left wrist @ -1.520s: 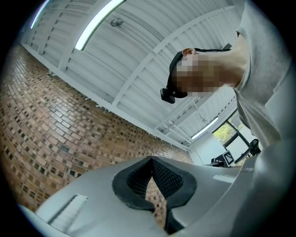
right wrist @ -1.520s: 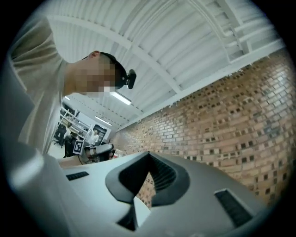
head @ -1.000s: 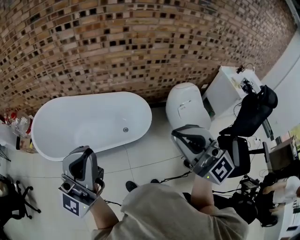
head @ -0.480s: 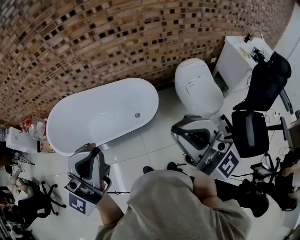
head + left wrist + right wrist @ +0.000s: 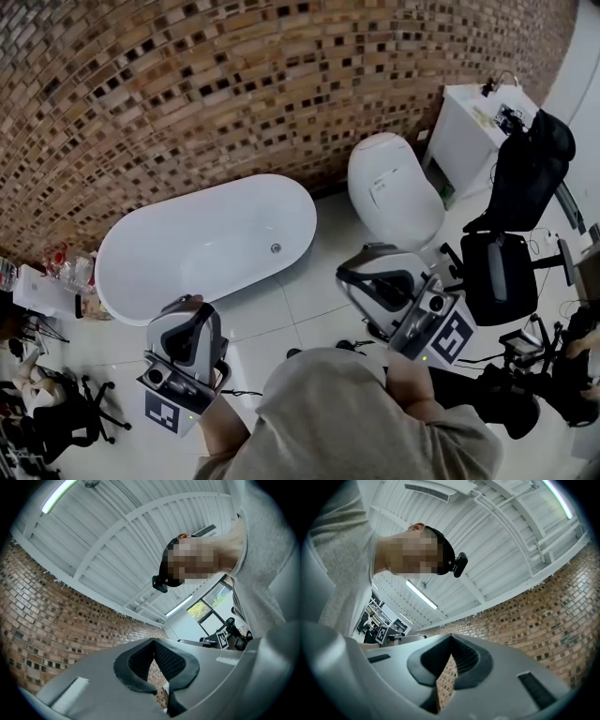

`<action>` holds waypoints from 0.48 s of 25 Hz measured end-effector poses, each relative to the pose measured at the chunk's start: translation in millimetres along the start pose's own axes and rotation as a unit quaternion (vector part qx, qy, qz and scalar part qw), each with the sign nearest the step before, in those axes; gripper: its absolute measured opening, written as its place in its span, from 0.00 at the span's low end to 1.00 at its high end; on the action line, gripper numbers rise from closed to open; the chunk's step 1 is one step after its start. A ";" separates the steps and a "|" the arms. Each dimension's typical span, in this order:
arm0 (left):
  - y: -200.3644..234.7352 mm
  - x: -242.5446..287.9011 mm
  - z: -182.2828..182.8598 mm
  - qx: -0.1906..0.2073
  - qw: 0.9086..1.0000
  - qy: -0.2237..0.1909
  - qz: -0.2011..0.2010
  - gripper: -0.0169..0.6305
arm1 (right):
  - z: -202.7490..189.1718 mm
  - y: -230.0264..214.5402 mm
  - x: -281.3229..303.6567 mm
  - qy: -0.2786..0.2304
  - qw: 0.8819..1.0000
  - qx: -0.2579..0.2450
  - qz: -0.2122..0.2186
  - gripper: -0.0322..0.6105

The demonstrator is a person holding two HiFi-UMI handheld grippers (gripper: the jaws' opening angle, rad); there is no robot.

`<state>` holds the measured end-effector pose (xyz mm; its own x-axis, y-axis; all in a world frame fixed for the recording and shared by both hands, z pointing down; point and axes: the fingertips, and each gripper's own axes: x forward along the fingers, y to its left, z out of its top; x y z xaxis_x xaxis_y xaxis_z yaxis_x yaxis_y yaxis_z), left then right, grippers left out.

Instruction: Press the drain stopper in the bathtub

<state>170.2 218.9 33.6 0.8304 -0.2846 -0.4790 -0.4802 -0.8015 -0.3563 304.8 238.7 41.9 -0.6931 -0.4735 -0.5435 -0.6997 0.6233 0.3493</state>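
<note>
A white oval bathtub (image 5: 202, 246) stands on the floor against the brick wall, left of centre in the head view. Its small round metal drain stopper (image 5: 276, 248) sits on the tub floor near the right end. My left gripper (image 5: 186, 326) is held low by my body, on the near side of the tub and well short of the stopper. My right gripper (image 5: 371, 278) hangs to the right, in front of the toilet. Both gripper views point up at the ceiling. The left gripper (image 5: 153, 642) and right gripper (image 5: 450, 637) have their jaws meeting at the tips, with nothing between them.
A white toilet (image 5: 394, 187) stands right of the tub. Behind it is a white cabinet (image 5: 473, 122). A black office chair (image 5: 511, 258) and cables fill the right side. Bottles and clutter (image 5: 56, 272) sit at the tub's left end. Glossy floor tiles (image 5: 281, 305) lie between me and the tub.
The head view has shifted: tub and toilet now sit further right and lower than a second ago. Both grippers stay low by my body, their jaws unchanged.
</note>
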 end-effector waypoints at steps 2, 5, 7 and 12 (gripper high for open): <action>0.2 -2.5 0.8 0.001 1.000 -0.003 0.002 0.02 | 0.2 2.5 3.6 0.001 1.000 -0.002 0.006 0.07; 0.3 -8.1 1.7 0.001 1.000 -0.007 0.008 0.02 | -1.3 7.7 8.2 0.004 1.000 -0.002 0.016 0.07; 0.8 -12.3 2.9 0.001 1.000 -0.010 0.013 0.02 | -1.9 12.1 10.7 0.006 1.000 -0.005 0.023 0.07; 3.6 -22.1 6.9 0.001 1.000 -0.017 0.022 0.02 | -2.3 24.1 17.0 0.010 0.999 -0.018 0.039 0.07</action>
<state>148.2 226.0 37.4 0.7981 -0.3013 -0.5218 -0.5166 -0.7879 -0.3353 275.7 244.3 42.9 -0.7485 -0.4375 -0.4983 -0.6494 0.6357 0.4174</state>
